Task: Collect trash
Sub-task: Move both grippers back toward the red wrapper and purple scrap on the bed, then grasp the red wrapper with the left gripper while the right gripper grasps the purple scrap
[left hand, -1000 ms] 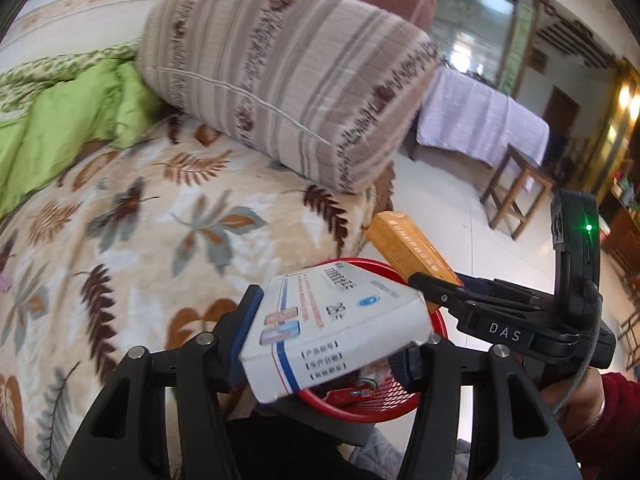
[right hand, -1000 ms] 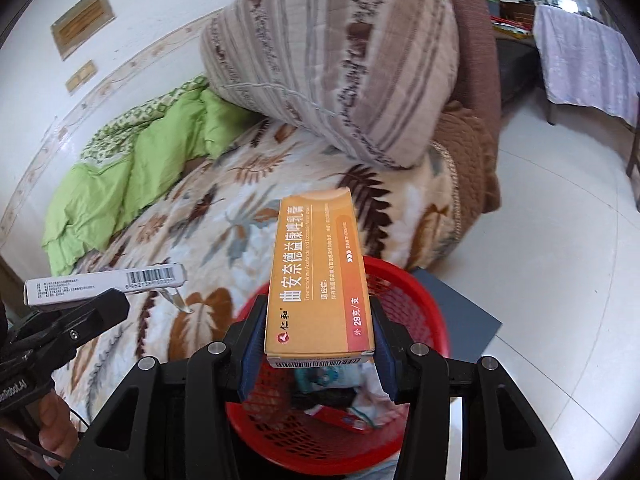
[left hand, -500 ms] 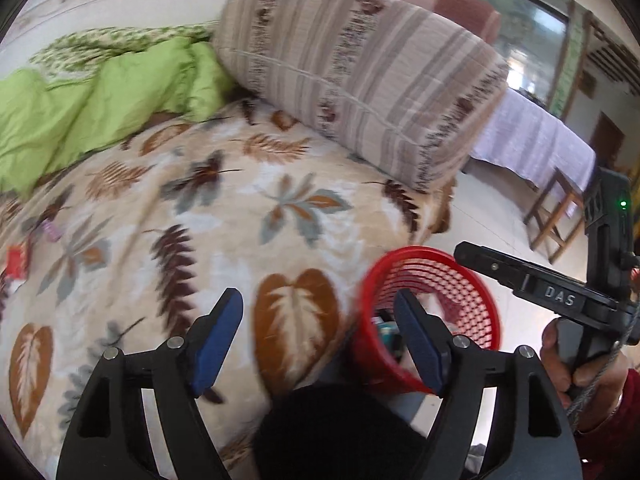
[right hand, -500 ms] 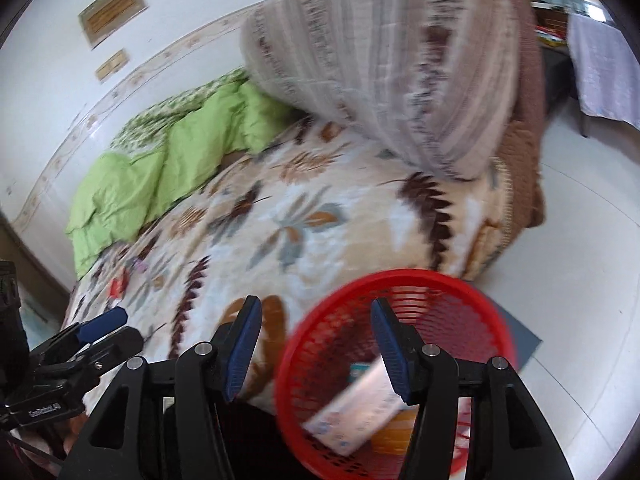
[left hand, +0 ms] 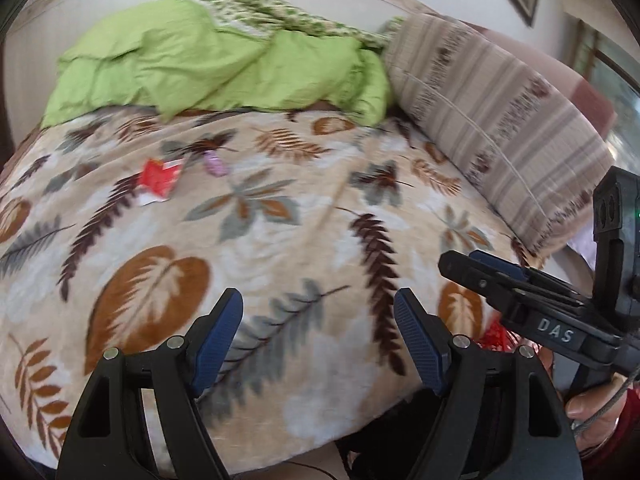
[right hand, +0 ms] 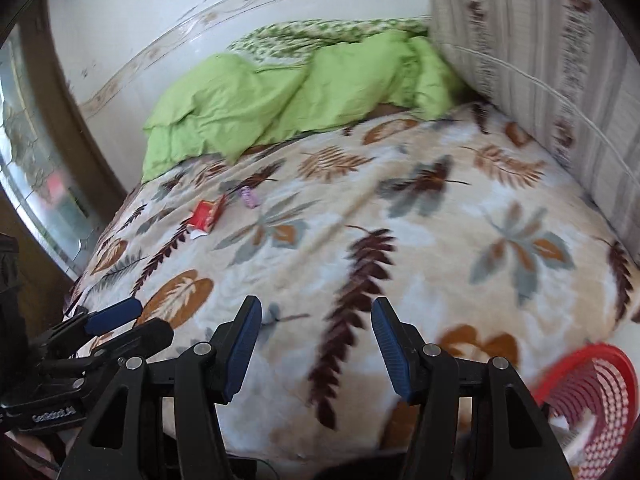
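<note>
While both the left gripper [left hand: 318,332] and right gripper [right hand: 316,344] stand empty with jaws apart (their blue pads bare, having just been opening), the step in hand is reaching for what remains on the leaf-patterned fleece blanket [right hand: 400,240]. A crumpled red-and-white wrapper [right hand: 206,215] and a small pale purple wrapper [right hand: 249,197] lie close together near the far left edge, well apart from the red plastic mesh basket [right hand: 588,392]. Best to descend over one piece each with jaws wide, pinching paper without snagging fleece.
</note>
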`<action>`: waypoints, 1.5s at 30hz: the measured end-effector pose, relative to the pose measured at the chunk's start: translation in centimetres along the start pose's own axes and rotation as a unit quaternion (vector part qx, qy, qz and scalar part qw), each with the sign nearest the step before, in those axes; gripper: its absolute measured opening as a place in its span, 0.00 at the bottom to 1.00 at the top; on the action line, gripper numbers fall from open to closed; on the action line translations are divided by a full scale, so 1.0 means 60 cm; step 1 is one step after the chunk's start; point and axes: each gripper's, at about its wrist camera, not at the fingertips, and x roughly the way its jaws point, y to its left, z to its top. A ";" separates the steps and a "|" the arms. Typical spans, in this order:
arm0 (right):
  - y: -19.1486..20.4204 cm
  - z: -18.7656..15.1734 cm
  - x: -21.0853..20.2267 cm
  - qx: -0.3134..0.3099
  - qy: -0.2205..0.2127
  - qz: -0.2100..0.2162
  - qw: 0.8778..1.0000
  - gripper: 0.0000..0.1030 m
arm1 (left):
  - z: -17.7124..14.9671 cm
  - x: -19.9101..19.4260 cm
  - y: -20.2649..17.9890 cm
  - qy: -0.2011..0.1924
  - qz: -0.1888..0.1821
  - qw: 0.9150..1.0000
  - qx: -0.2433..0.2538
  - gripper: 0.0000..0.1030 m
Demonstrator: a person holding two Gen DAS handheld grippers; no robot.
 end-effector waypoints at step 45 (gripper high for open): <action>0.037 0.055 0.205 0.002 0.066 0.078 0.995 0.59 | 0.121 0.184 0.312 0.023 0.106 0.980 -0.167 0.12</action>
